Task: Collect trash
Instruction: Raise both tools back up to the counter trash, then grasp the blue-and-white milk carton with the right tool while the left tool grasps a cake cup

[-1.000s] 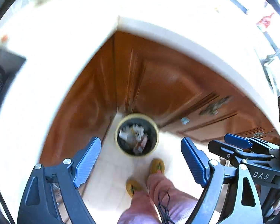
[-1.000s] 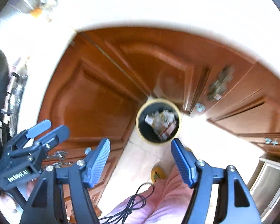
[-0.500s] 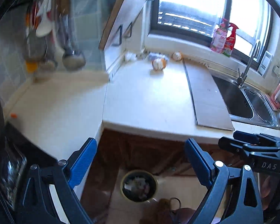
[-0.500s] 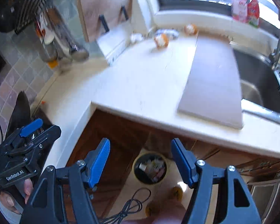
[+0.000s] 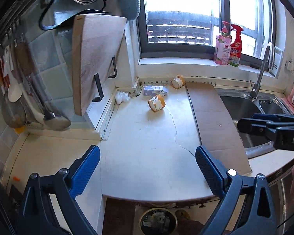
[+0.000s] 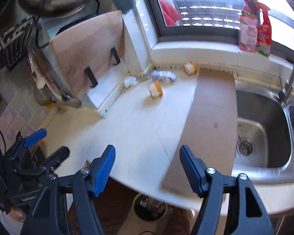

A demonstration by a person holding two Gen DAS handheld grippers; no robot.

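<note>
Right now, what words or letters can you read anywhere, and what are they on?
"DA", cut off by the picture's edge: on the right gripper, seen from the left wrist.
Pink bottle and red spray bottle on the windowsill: labels too small to read.
Orange cups on the counter: print too small.
Left gripper lettering: blurred.

Daylight is pouring through the window (image 5: 183, 19) at the top of the frame, washing out the panes. A cream tabletop (image 5: 147, 146) is filling the centre, cracked down its middle, with a brown mat (image 5: 215, 121) lying along its right part. A steel sink (image 5: 242, 107) and tap (image 5: 262, 68) are sitting at right. Grey tiles (image 5: 49, 74) are covering the left wall, where a wooden board (image 5: 94, 58) is leaning upright.
</note>
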